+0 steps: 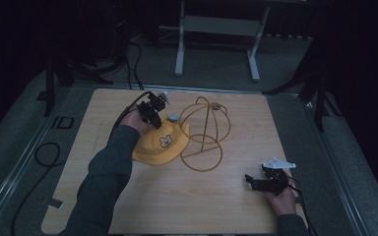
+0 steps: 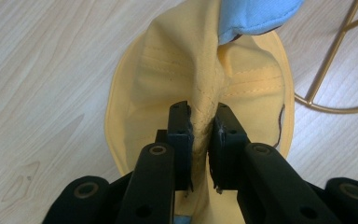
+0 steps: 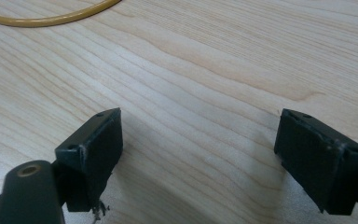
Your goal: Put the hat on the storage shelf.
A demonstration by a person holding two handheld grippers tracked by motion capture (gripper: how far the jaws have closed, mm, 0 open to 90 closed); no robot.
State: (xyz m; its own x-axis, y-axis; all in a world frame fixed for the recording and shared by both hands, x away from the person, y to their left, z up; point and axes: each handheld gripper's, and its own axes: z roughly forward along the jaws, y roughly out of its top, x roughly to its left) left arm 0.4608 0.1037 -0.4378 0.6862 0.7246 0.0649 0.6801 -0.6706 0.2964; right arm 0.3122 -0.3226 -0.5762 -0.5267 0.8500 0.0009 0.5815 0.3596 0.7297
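left gripper (image 2: 199, 140) has a fold of the yellow hat (image 2: 177, 79) pinched tight between its fingertips, stand (image 1: 204, 132) just past them (right gripper (image 3: 200, 154) idles wide open, holding nothing), so I'd lift slow and keep that clamp firm

Matt yellow cloth hat (image 2: 168, 79) with stitched seams, light blue cloth patch (image 2: 256, 14) on it. Thin golden wire stand (image 1: 204, 132), smooth, slight sheen. Pale wood-grain table (image 3: 205, 60), smooth, faintly glossy. Matt black plastic left gripper (image 2: 200, 135) and right gripper (image 3: 198, 140), pad edges scuffed.
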